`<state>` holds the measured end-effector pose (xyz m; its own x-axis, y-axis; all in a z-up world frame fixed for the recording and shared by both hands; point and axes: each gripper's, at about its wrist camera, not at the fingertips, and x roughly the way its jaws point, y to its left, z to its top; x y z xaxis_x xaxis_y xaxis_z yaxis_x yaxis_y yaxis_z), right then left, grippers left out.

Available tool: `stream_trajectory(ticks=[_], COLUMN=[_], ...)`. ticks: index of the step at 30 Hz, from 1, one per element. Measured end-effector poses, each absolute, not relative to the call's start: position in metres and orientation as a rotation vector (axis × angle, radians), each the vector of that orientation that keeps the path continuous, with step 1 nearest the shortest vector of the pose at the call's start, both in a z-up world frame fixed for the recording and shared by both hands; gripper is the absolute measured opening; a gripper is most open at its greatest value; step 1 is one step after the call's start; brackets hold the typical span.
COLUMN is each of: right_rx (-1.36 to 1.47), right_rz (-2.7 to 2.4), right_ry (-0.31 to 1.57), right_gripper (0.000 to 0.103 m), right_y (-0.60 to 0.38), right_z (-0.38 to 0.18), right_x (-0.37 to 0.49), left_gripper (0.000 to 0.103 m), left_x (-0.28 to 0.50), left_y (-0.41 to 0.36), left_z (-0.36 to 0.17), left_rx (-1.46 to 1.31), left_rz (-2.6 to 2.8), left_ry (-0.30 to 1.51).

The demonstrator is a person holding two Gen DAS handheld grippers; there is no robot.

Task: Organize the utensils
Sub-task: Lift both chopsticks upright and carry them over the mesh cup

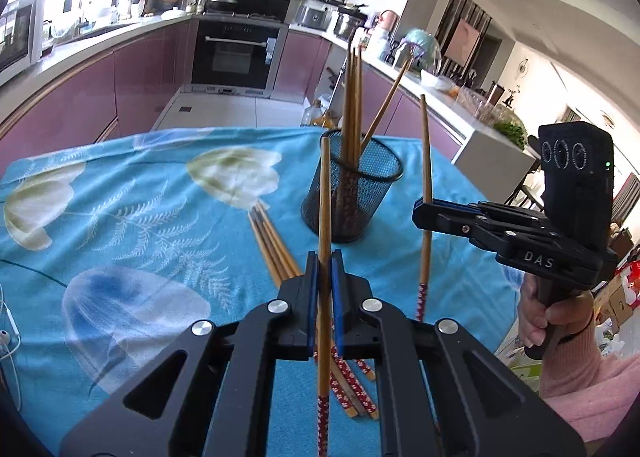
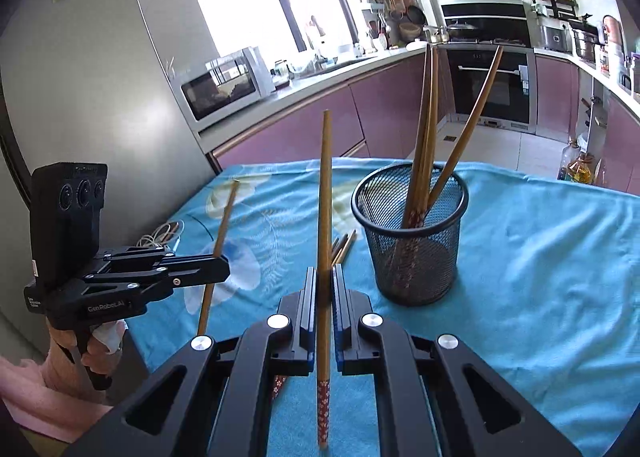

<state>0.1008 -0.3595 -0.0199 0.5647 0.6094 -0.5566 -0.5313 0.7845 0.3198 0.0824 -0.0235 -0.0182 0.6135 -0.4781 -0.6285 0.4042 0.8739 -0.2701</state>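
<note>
Left gripper [image 1: 324, 289]: was seen clamped on one chopstick, held upright, thin end up, patterned red end down below the jaws.
Left-held chopstick [image 1: 325, 217]: was gripped around mid-length, just in front of the mesh cup, not yet over its rim.
Right gripper [image 2: 324, 297]: was seen clamped on a second chopstick, also upright, thin end up.
Right-held chopstick [image 2: 325, 197]: was held left of the cup in the right wrist view, near it but apart from the rim.
Mesh cup [image 1: 352, 193]: black wire holder, stood upright on the tablecloth; several chopsticks [image 1: 354, 105] were already inside, one leaned to the side.
Loose chopsticks [image 1: 276, 253]: a small bunch was left lying flat on the cloth beside the cup, partly hidden under the left gripper.
Tablecloth [image 1: 140, 197]: blue, floral print, soft surface.
Handling: chopsticks were judged light, stiff, thin and smooth, so liable to swivel or slip between flat pads; not fragile.
Hold point: a grip near mid-length was judged best for control; the flat ones would need to be taken one at a time, across the shaft.
Risk: the light cup was judged easy to tip if a stick were knocked against its rim.
Progress: judged partly done; two in hand, a bunch left.
</note>
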Motion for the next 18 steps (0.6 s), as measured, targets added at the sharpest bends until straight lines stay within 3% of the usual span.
stream_trajectory(ticks=[18], right_rx=[0.116], right_rz=[0.651], right_ry=[0.564], right_gripper=[0.006], right_y=[-0.380], right_z=[0.027], right_x=[0.108], left_gripper=[0.007], left_x=[0.081], left_y=[-0.023], left_z=[0.047], left_rx=[-0.159], left_rz=[-0.567], left_ry=[0.598])
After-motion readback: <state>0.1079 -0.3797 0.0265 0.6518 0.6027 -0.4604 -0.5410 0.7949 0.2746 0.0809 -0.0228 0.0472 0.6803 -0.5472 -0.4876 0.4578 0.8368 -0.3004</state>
